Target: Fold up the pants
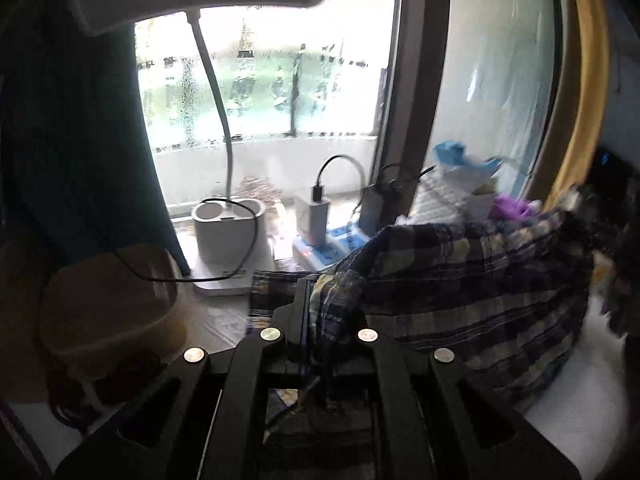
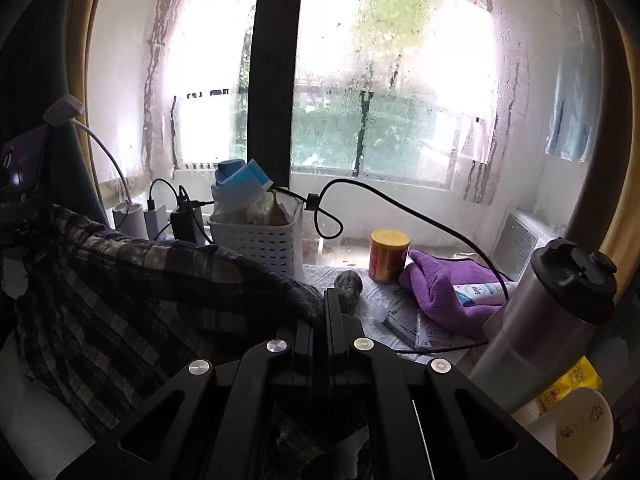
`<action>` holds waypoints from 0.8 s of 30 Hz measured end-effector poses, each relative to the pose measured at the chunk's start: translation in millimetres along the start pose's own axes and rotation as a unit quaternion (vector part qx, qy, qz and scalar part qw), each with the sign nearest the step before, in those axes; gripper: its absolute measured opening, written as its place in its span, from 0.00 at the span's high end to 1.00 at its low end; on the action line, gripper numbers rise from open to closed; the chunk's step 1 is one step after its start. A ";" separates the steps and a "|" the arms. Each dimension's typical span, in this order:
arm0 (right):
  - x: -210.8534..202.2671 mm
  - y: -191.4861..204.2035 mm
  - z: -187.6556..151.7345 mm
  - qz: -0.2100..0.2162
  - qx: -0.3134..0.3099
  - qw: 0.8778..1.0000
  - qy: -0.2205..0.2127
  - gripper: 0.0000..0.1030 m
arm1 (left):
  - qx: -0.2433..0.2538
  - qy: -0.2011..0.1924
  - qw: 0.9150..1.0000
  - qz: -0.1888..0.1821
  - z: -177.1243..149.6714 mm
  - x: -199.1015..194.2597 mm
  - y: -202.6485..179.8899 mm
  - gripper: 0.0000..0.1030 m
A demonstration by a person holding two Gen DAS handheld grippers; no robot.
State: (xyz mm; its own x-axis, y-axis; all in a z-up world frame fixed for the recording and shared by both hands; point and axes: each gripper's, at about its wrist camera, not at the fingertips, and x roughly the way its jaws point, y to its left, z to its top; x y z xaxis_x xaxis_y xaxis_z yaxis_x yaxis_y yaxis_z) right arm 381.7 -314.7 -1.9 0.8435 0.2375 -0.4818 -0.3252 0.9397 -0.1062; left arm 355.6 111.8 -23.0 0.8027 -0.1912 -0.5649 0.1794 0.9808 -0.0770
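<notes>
Left gripper [image 1: 310, 292]: jaws squeezed tight on an edge of the checked pants [image 1: 460, 280], seen in the left wrist view.
Pants here: they hang from the jaws and bulge out to the right, above the white surface [image 1: 576, 412].
Behind them: a white lamp base [image 1: 230, 236] and a white charger [image 1: 318, 216] by the wet window [image 1: 260, 92].
Writing here: none I can read.
Right gripper [image 2: 320, 300]: jaws squeezed tight on the pants [image 2: 132, 280], seen in the right wrist view.
Pants there: they hang off to the left of the jaws.
Nearby: a white basket [image 2: 256, 244], a yellow-lidded can [image 2: 389, 255], a purple towel [image 2: 444, 284] and a steel bottle [image 2: 548, 320].
Writing there: a white tube [image 2: 482, 292] and the can have labels, too blurry to read.
</notes>
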 end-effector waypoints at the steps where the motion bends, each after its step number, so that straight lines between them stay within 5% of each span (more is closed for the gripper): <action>1: 5.9 0.2 -0.5 0.001 -0.002 1.000 0.004 0.96 | 0.013 -0.001 1.000 0.015 0.0 4.3 -3.8 0.93; 4: 25.8 -0.8 -4.4 0.004 -0.002 1.000 0.027 0.96 | 0.024 0.006 0.999 0.029 0.7 17.3 -5.2 0.89; 6: 34.2 -2.7 -8.7 0.000 0.001 0.999 0.035 0.96 | 0.020 0.009 0.999 0.035 -0.2 26.7 -1.3 0.78; 18: 71.8 -7.2 -26.4 -0.015 0.006 0.996 0.083 0.96 | -0.055 0.051 0.995 0.070 -20.3 63.2 44.7 0.47; 24: 80.8 -7.2 -28.7 -0.022 0.000 0.995 0.096 0.96 | -0.065 0.063 0.993 0.072 -23.5 58.4 53.8 0.45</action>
State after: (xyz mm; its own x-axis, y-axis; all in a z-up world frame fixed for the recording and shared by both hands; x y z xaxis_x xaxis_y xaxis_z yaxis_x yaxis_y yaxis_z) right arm 439.9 -309.4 -65.0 0.7598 0.1453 -0.6337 -0.2907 0.9478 -0.1313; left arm 398.8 154.3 -79.5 0.7360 -0.0499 -0.6752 -0.0142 0.9959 -0.0890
